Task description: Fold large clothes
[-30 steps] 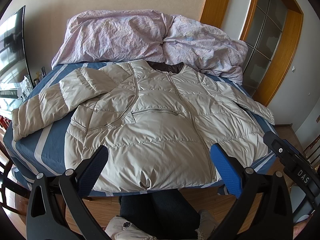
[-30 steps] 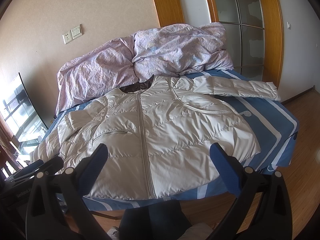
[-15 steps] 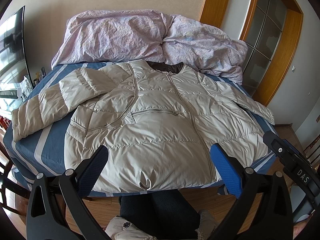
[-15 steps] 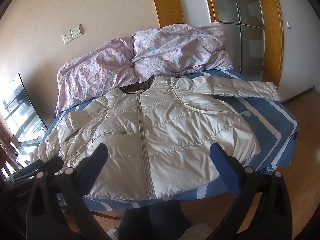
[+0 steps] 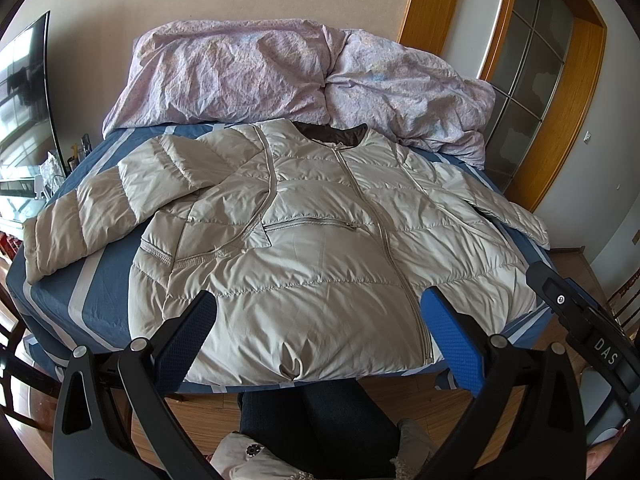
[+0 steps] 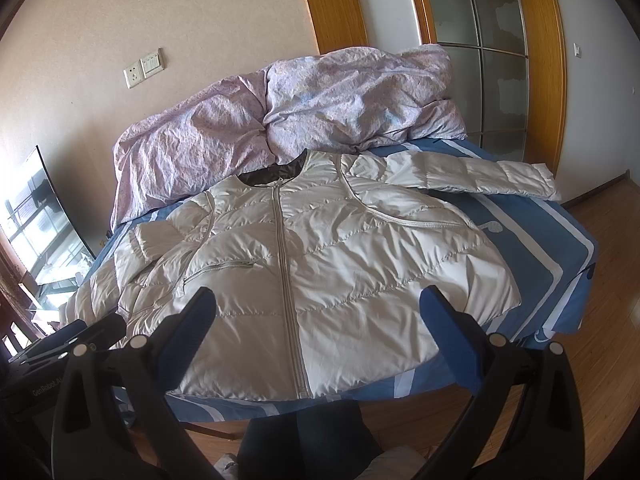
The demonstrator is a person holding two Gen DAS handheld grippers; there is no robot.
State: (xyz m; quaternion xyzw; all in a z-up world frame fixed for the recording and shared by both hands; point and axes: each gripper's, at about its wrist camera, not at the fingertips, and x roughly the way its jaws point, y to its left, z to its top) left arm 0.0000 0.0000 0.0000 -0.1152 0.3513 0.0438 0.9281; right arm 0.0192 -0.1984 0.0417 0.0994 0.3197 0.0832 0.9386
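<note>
A beige quilted puffer jacket (image 5: 304, 240) lies face up and zipped on the blue striped bed (image 5: 100, 276), collar toward the far pillows. It also shows in the right wrist view (image 6: 320, 264). Its left sleeve (image 5: 96, 208) stretches to the left bed edge. Its right sleeve (image 6: 492, 176) lies out to the right. My left gripper (image 5: 320, 332) is open and empty, held above the jacket's hem at the near bed edge. My right gripper (image 6: 316, 328) is open and empty, also above the hem.
A crumpled lilac duvet (image 5: 288, 80) is piled at the head of the bed. A dark screen (image 5: 24, 92) stands at the left. A wooden-framed glass door (image 6: 496, 60) is at the right. The person's legs (image 5: 316, 424) are at the foot of the bed, on wooden floor (image 6: 616, 240).
</note>
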